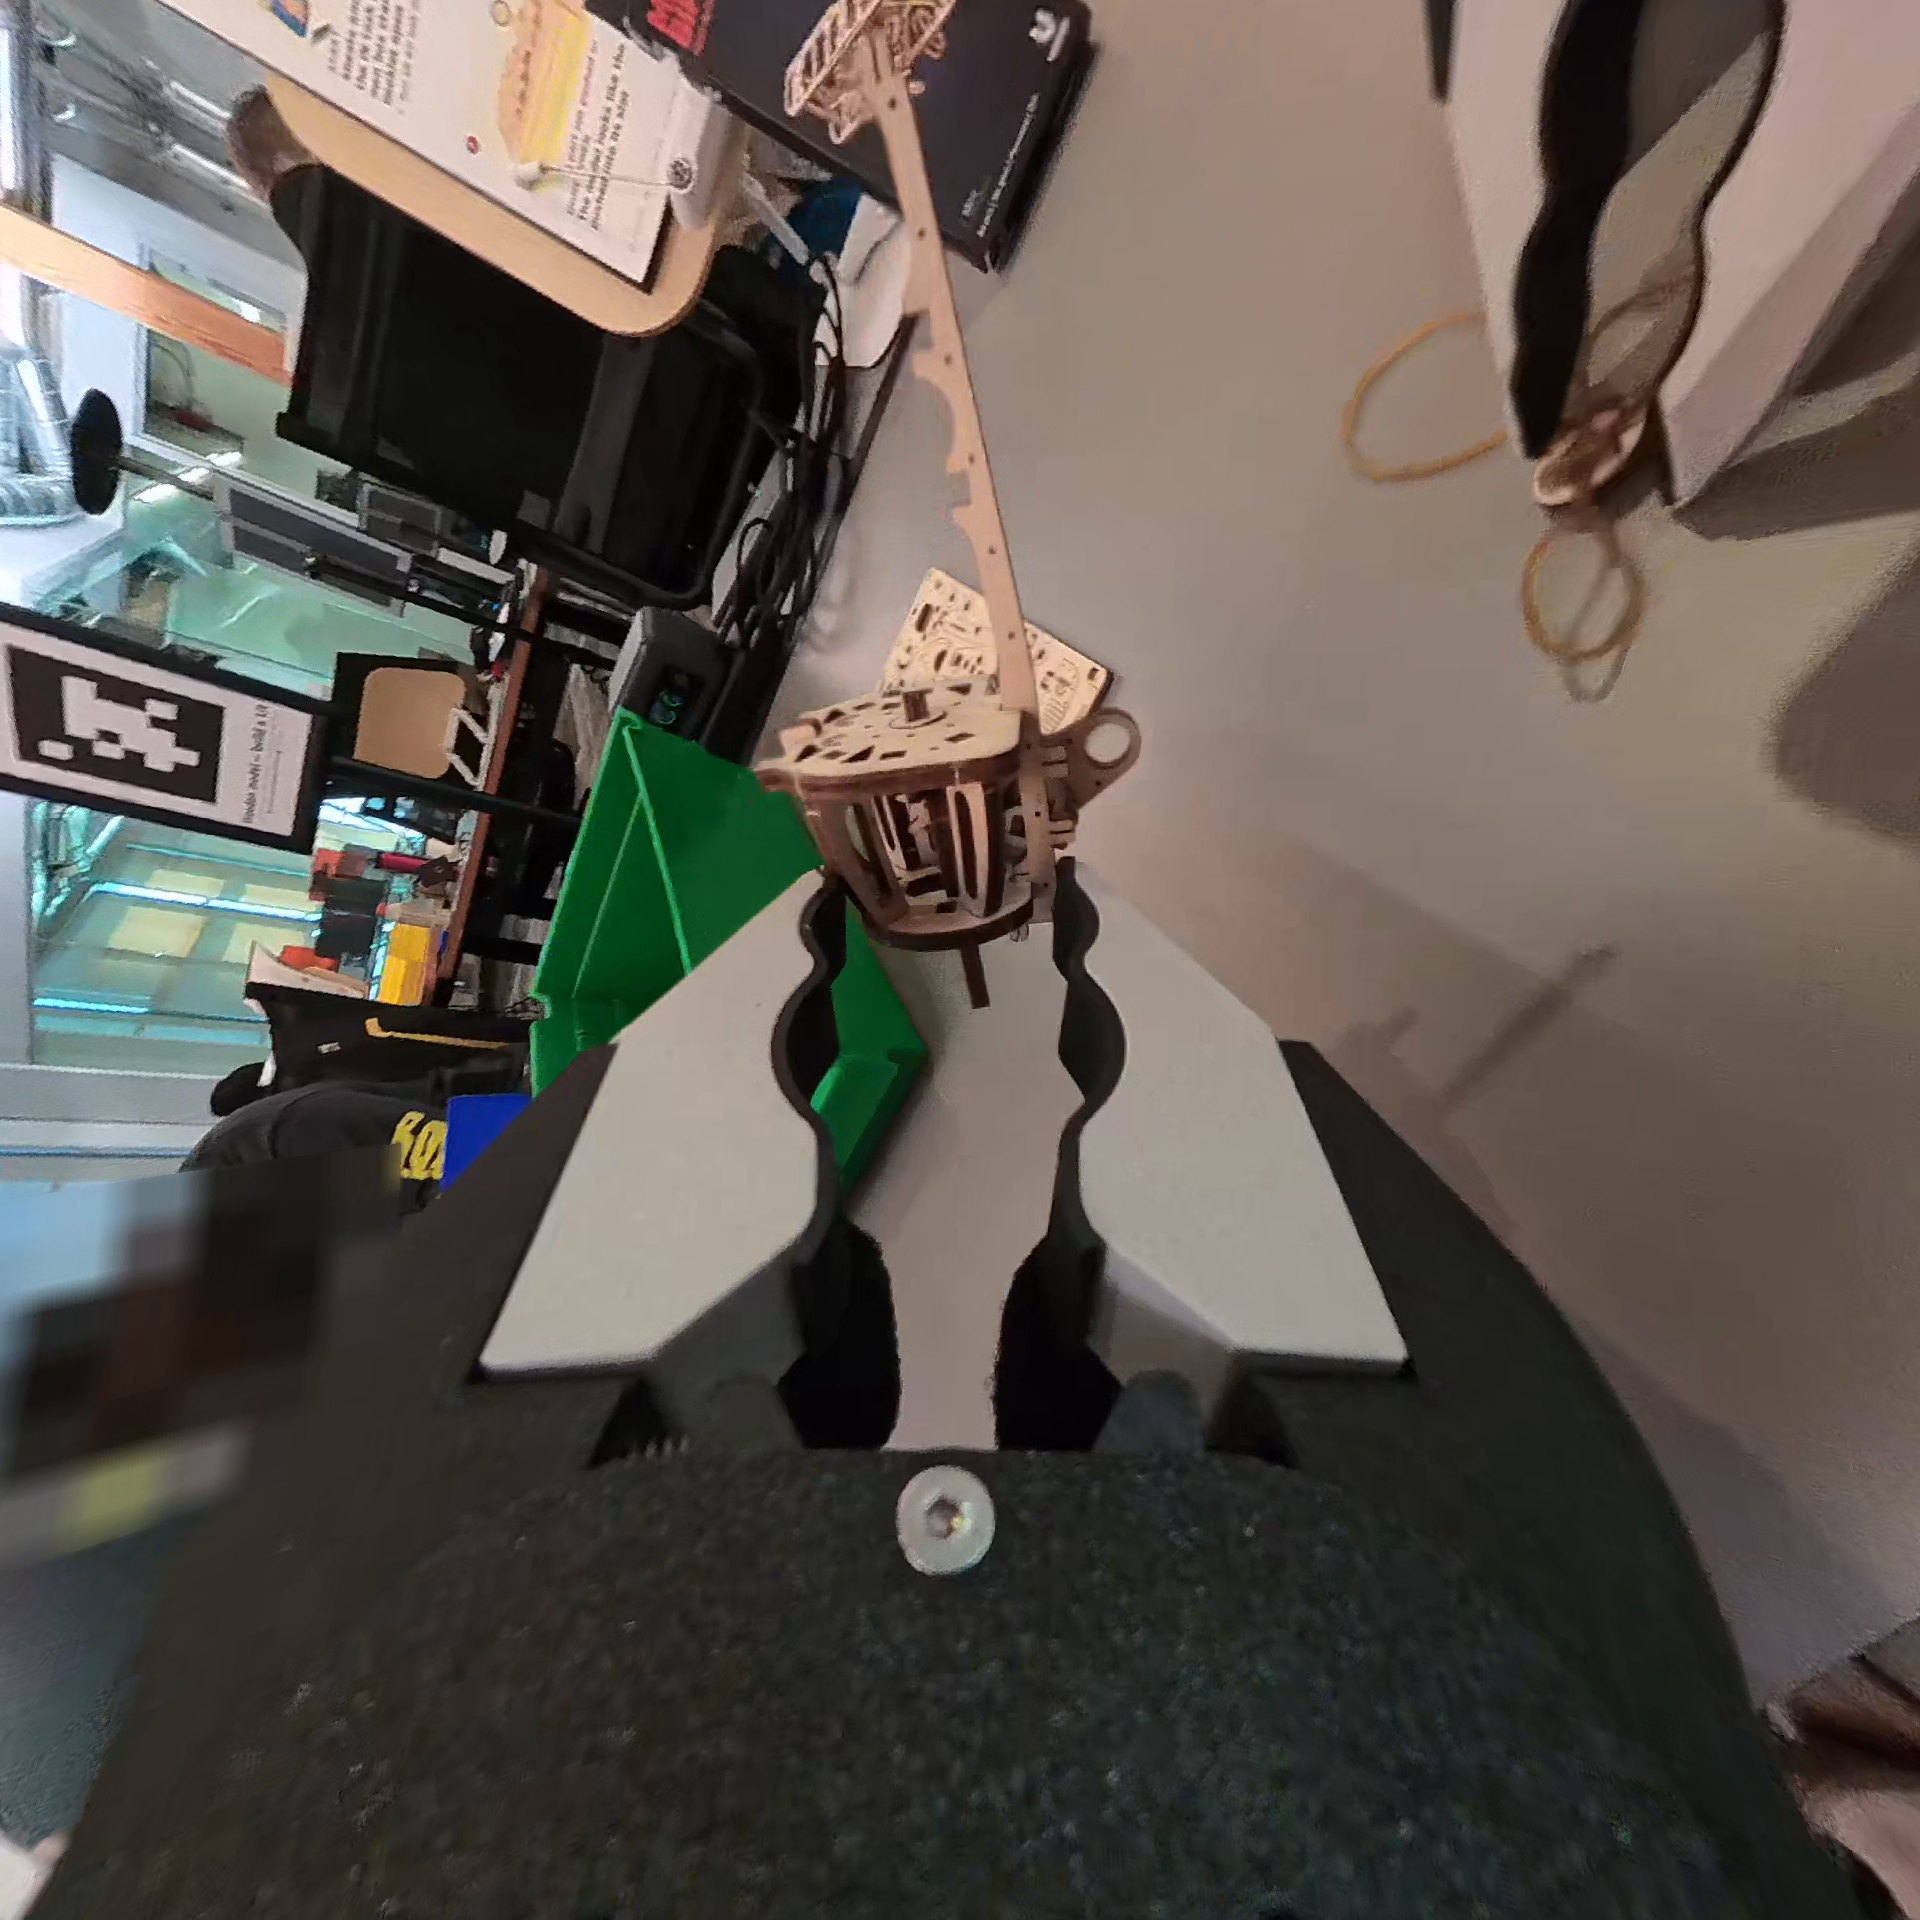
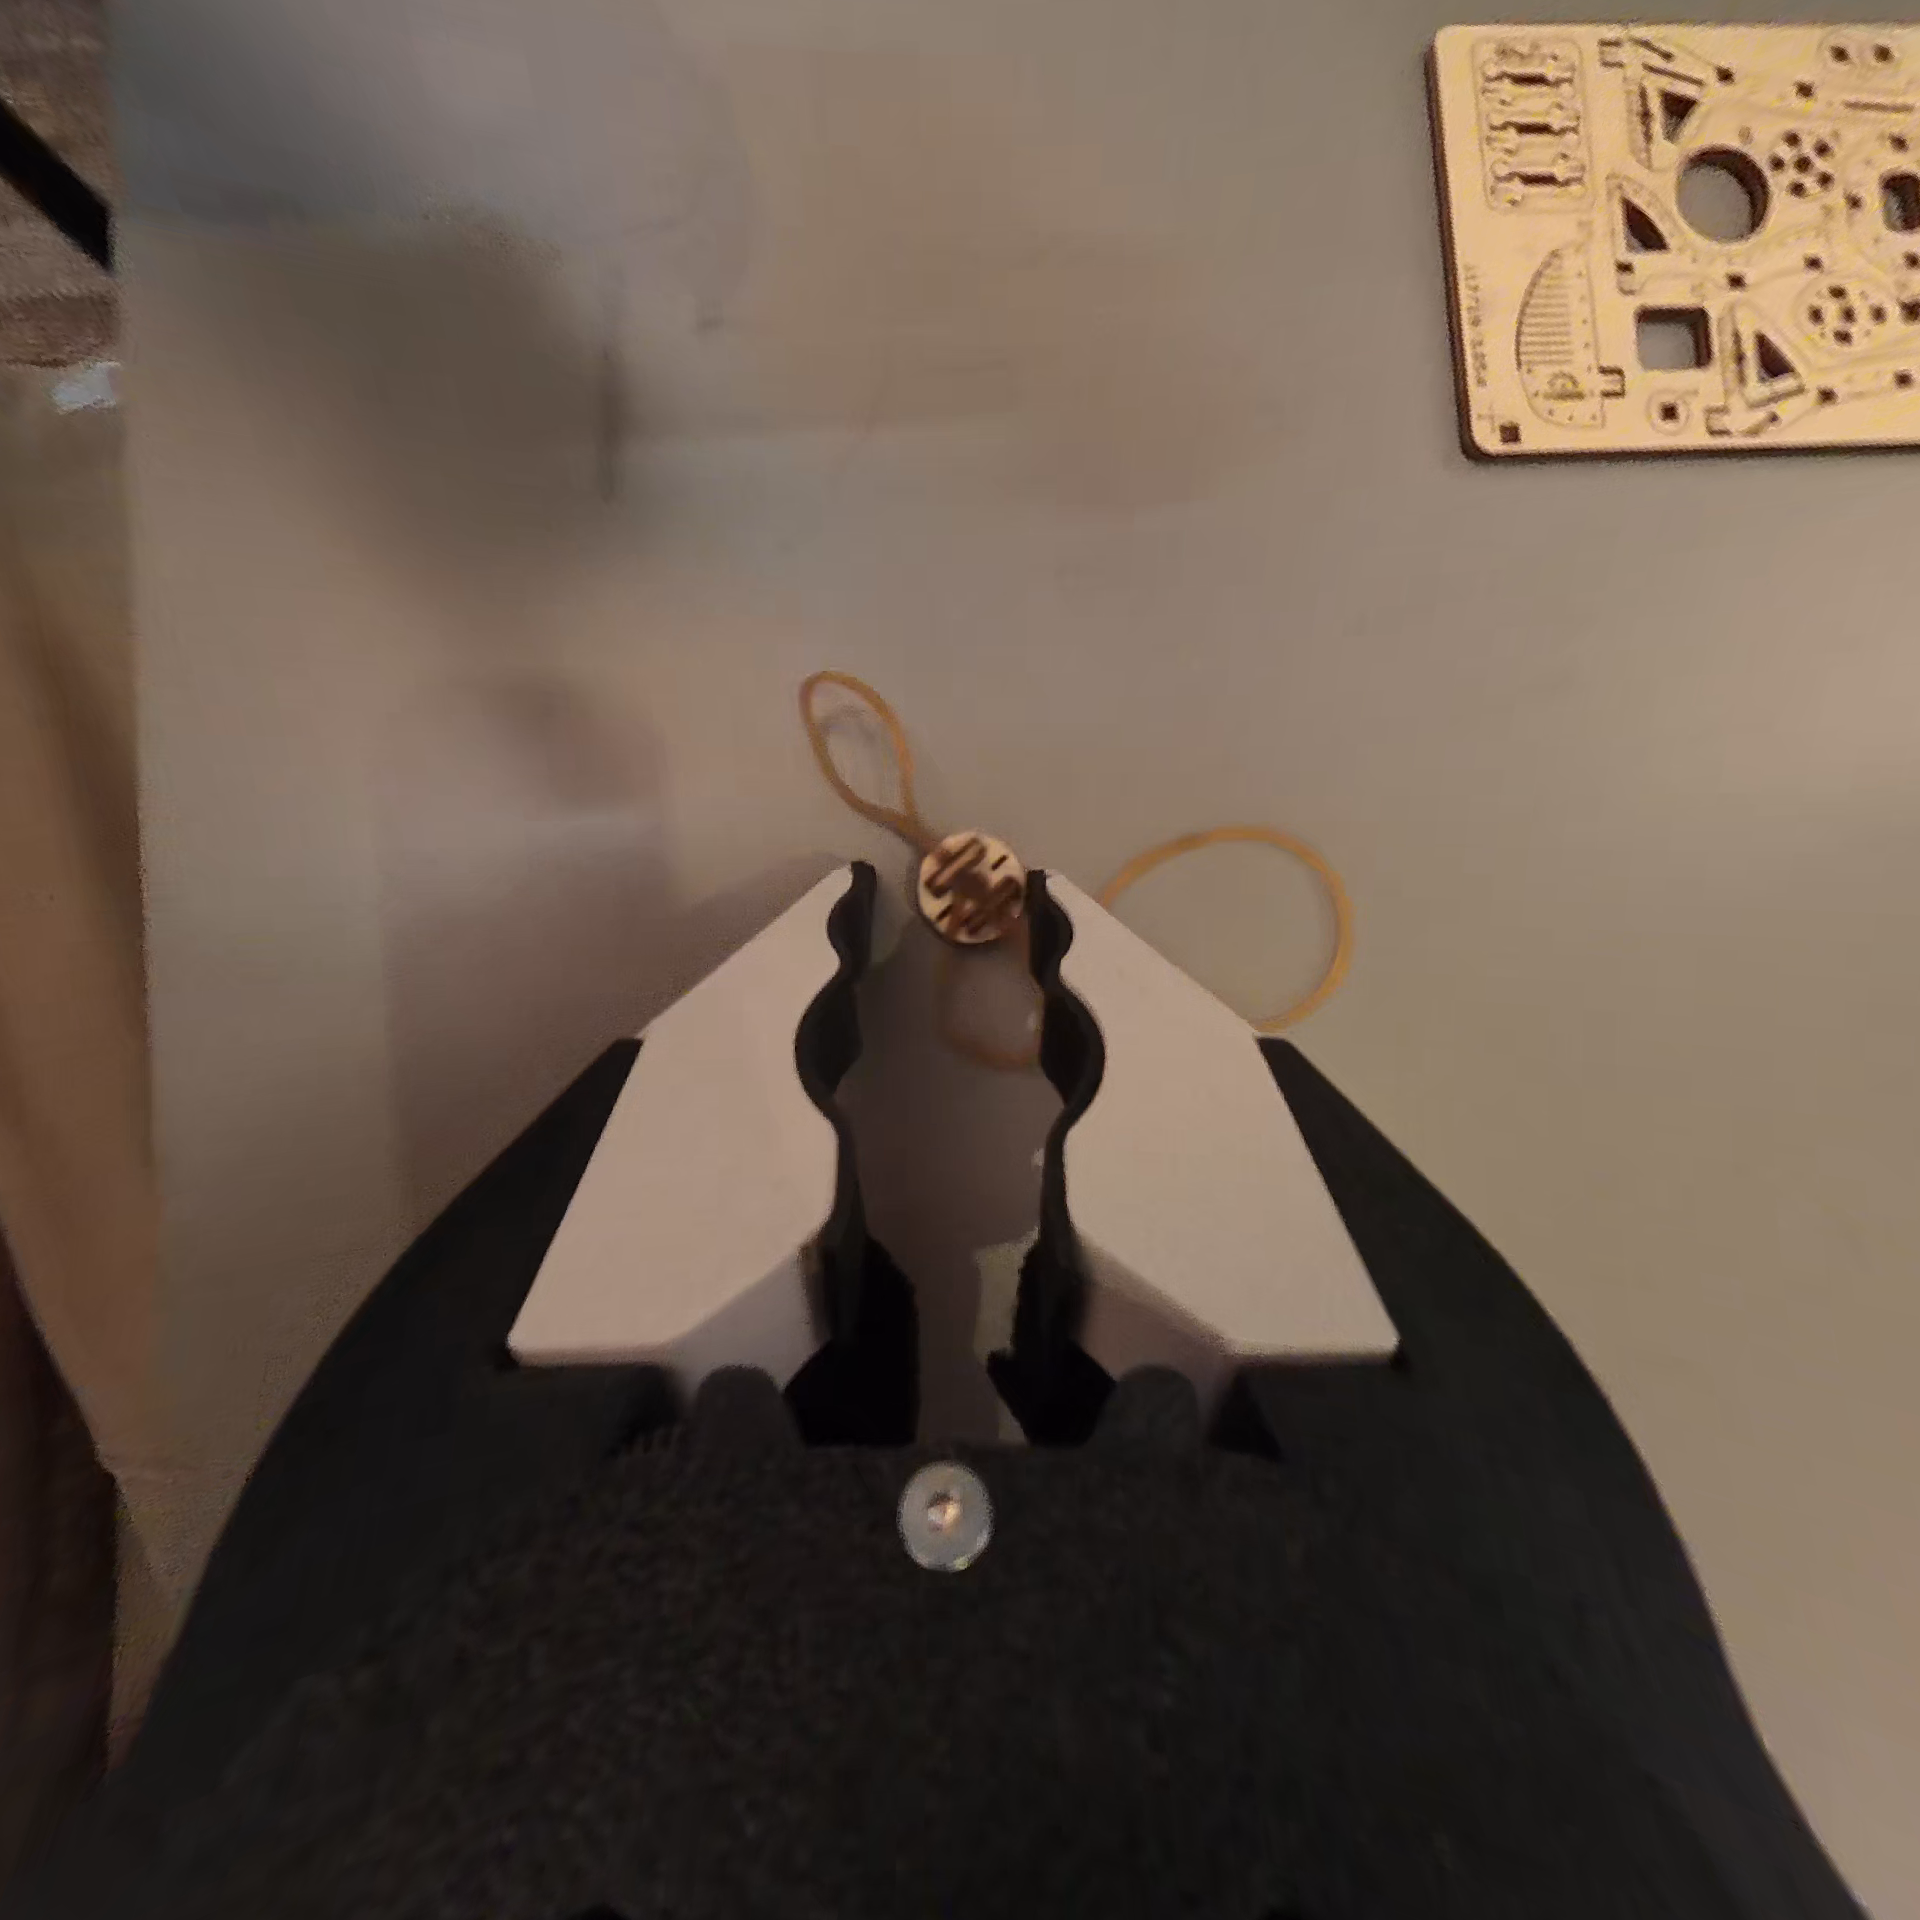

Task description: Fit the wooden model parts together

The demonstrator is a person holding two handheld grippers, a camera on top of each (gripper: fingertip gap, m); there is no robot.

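The left gripper [image 1: 940, 914] is rolled onto its side, so the table [image 1: 1299, 727] runs up the picture. Its jaws clench the base of the wooden model [image 1: 914, 810], a slatted drum with a long neck [image 1: 956, 416] reaching away. The right gripper [image 2: 951, 894] points down at the table, jaws parted; the small wooden disc [image 2: 971, 888] sits at its tips against the right finger [image 2: 1044, 935], and whether it is pinched is hard to say. Two rubber bands show clearly: one twisted band [image 2: 857, 748] beyond the disc and one round band [image 2: 1247, 925] to its right. One cut wooden sheet [image 2: 1683, 239] lies well apart. A green bin [image 1: 665, 883] stands beside the model.
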